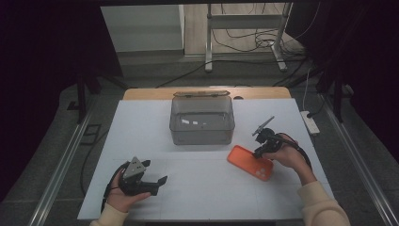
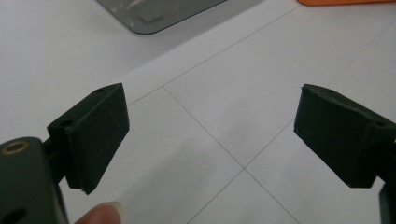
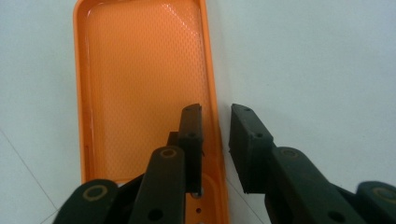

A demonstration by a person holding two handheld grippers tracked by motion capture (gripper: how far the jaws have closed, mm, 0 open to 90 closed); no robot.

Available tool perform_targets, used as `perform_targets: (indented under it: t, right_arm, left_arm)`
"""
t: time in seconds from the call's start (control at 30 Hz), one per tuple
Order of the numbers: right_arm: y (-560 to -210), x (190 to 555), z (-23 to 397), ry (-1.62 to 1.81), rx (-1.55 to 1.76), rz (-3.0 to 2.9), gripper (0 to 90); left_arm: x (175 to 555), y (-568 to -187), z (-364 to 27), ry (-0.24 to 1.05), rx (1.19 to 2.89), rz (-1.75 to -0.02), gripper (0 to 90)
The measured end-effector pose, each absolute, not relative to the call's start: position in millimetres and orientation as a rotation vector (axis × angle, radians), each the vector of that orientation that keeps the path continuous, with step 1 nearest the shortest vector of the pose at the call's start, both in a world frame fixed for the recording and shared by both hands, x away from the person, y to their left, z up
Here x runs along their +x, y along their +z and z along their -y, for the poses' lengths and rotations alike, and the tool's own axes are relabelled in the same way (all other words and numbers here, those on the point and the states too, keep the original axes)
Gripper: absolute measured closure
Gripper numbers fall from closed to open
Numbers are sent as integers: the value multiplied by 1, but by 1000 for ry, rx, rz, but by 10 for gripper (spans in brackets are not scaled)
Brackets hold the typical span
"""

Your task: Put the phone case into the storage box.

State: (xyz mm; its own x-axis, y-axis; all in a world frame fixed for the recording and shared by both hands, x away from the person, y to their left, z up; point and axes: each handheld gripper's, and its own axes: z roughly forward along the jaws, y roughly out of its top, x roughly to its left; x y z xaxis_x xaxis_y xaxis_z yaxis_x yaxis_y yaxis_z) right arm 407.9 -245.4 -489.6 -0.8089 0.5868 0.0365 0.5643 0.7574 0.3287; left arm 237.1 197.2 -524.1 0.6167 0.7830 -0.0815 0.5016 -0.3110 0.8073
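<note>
Orange phone case (image 3: 140, 88) lies open-side up on the white counter (image 1: 197, 188) near the clear bin (image 1: 202, 121); right gripper (image 3: 217, 123) straddles its thin, light, flexible side wall, not yet pinching; left gripper (image 2: 212, 135) released, idle.

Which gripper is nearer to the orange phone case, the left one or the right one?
Right. The right gripper straddles one long edge of the orange phone case; the left gripper rests open, well apart.

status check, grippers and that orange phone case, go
Right gripper straddling long edge of orange phone case, small gap left. Left gripper open, idle. Case flat on white table. Path to grey bin clear.
</note>
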Motion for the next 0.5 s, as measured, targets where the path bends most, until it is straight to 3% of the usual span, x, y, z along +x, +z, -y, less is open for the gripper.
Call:
perform_targets:
  t: [0.5]
  right_arm:
    - [-489,407,245,487,943,-2877,835]
  left_arm:
    - [237,-524,-197,416,1984,-1012,106]
